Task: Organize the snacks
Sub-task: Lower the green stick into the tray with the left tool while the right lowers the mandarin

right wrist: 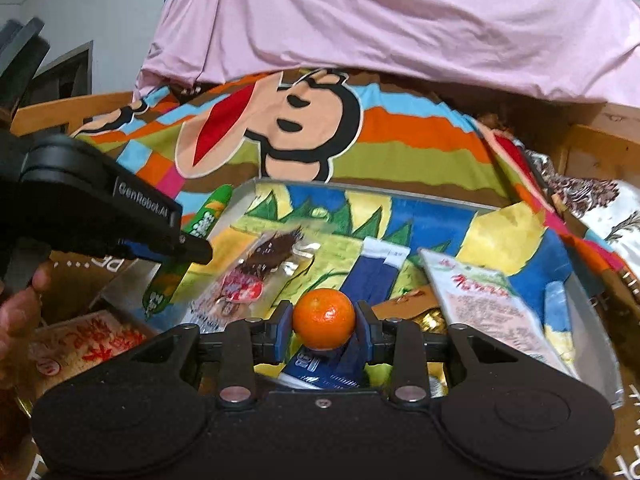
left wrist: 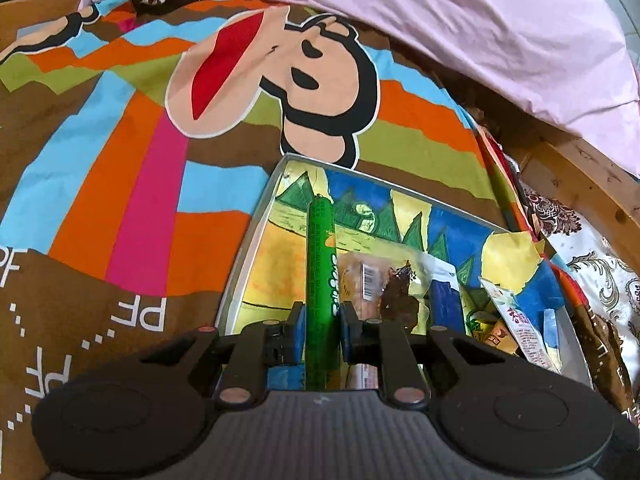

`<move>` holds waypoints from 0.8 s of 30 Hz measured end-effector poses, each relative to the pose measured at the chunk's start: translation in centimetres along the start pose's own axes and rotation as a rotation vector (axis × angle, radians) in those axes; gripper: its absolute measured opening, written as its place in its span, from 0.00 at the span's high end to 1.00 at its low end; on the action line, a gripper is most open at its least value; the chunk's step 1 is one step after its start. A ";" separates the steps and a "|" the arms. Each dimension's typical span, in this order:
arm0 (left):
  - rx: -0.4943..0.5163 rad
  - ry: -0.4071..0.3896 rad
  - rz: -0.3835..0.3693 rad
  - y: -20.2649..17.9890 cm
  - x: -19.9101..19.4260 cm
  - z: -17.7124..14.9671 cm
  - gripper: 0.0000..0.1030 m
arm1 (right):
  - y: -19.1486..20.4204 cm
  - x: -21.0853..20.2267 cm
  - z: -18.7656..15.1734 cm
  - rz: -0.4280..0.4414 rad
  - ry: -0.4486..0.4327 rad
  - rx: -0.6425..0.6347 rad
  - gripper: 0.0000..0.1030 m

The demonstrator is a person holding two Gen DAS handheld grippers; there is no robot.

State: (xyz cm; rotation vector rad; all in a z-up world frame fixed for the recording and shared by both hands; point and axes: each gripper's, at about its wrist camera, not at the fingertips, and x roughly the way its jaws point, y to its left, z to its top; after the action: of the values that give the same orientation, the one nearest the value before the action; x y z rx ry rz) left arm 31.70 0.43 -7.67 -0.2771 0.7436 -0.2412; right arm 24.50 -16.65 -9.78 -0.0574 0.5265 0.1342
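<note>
My left gripper [left wrist: 320, 316] is shut on a long green sausage stick [left wrist: 320, 264], held over the left side of a shallow box [left wrist: 256, 220] lined with a colourful drawing. The stick also shows in the right wrist view [right wrist: 200, 224], with the left gripper [right wrist: 192, 246] around it. My right gripper [right wrist: 323, 320] is shut on a small orange [right wrist: 324, 318], above the box's near middle. In the box lie a clear packet of dark snack [right wrist: 256, 268], a blue packet [right wrist: 376, 276] and a white-pink packet [right wrist: 484, 300].
The box [right wrist: 600, 320] rests on a striped cartoon-monkey bedsheet [left wrist: 120, 160]. A pink quilt [left wrist: 480, 20] lies bunched behind. A wooden bed frame [left wrist: 580, 168] runs at the right. A red-lettered packet [right wrist: 88, 352] lies outside the box at the left.
</note>
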 end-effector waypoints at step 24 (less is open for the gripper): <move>0.008 0.032 0.009 0.0 0.1 0.2 0.67 | 0.2 0.0 0.0 0.007 0.027 0.006 0.51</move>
State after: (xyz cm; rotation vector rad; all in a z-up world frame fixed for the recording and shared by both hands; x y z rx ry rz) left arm 31.85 0.44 -7.59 -0.2625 0.7752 -0.2403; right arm 24.45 -16.43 -9.78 -0.0513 0.5544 0.1392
